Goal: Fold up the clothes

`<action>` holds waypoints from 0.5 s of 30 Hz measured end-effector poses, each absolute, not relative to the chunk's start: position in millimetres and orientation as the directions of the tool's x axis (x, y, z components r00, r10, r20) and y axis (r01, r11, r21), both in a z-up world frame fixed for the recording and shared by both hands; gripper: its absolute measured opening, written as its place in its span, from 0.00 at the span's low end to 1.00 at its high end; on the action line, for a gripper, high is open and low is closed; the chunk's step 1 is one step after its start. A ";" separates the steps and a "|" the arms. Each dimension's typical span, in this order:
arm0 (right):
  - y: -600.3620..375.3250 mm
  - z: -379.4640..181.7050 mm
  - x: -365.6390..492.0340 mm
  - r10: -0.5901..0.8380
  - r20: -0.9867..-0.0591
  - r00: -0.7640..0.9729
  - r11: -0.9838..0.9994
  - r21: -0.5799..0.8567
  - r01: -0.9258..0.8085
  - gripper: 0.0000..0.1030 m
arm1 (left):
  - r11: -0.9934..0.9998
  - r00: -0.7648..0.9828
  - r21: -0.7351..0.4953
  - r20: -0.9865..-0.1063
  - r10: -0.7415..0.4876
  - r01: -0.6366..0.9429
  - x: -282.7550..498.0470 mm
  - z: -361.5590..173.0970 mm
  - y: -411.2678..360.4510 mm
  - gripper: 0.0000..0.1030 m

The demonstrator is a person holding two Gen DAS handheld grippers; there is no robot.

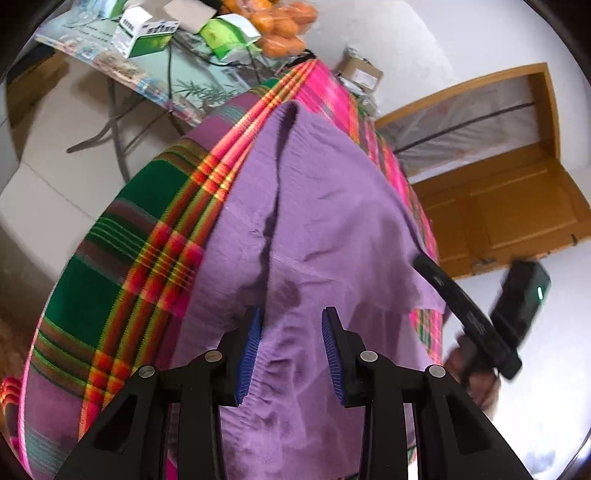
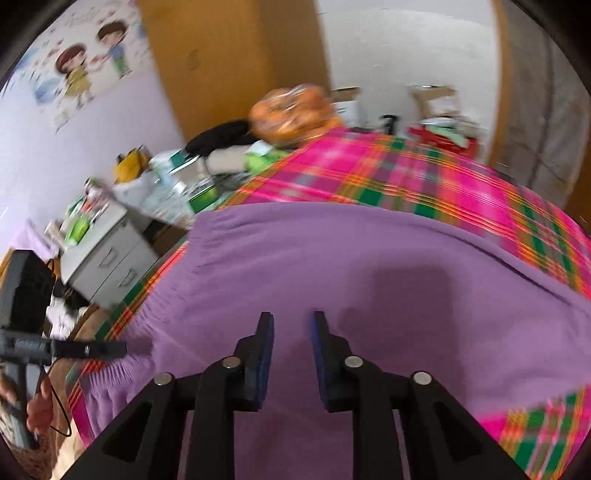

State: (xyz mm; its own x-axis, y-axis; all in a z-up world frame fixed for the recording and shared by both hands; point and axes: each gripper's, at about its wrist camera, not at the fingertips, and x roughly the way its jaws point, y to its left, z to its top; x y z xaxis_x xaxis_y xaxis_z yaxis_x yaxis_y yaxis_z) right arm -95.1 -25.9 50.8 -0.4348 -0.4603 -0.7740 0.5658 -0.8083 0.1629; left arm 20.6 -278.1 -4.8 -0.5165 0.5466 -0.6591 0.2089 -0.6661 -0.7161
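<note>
The plaid bedspread (image 1: pixel 122 266) covers a bed and carries everything here; spread over it lies the purple garment (image 1: pixel 317 206), seemingly flat but with a long raised crease (image 1: pixel 275 192) running down its middle in the left wrist view, and a gathered, ribbed edge (image 2: pixel 207 229) toward the left in the right wrist view; beyond the bed a cluttered table (image 1: pixel 159 77) holds green boxes and a bag of oranges (image 1: pixel 284 29), none of it concerning the fold; the left tongs (image 1: pixel 291 317) stand wide apart just above the cloth, gripping nothing; the right tongs (image 2: pixel 293 321) are parted more narrowly, also empty, hovering over the garment's middle, though that view is blurred and contact cannot be judged; the step in hand looks like choosing the grips for a fold, so the sound course is to flatten that crease first, then take the cloth at two matching points along one edge rather than mid-panel, pinching only the purple layer and not the bedspread beneath; lifting both sides evenly should keep the fold line straight
</note>
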 end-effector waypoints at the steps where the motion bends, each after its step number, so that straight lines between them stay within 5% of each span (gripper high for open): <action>1: -39.0 47.1 -100.1 -0.475 -0.780 -0.407 -0.789 0.173 0.590 0.30 | -0.660 -0.520 -0.724 -0.650 0.554 0.201 21.7 -4.8 -277.8 0.34; 15: -157.3 13.7 -135.7 -0.498 -0.837 -0.228 -0.666 0.200 0.719 0.41 | -0.605 -0.549 -0.771 -0.600 0.582 0.201 31.5 -14.8 -280.2 0.34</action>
State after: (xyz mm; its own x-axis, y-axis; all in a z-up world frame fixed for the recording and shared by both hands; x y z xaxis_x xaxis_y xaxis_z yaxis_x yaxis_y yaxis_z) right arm -135.7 -157.3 13.7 -0.2284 -0.4976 -0.8368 0.7189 -0.6658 0.1997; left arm 31.5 -280.2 -14.8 -0.5489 0.5819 -0.6001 0.2014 -0.6047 -0.7705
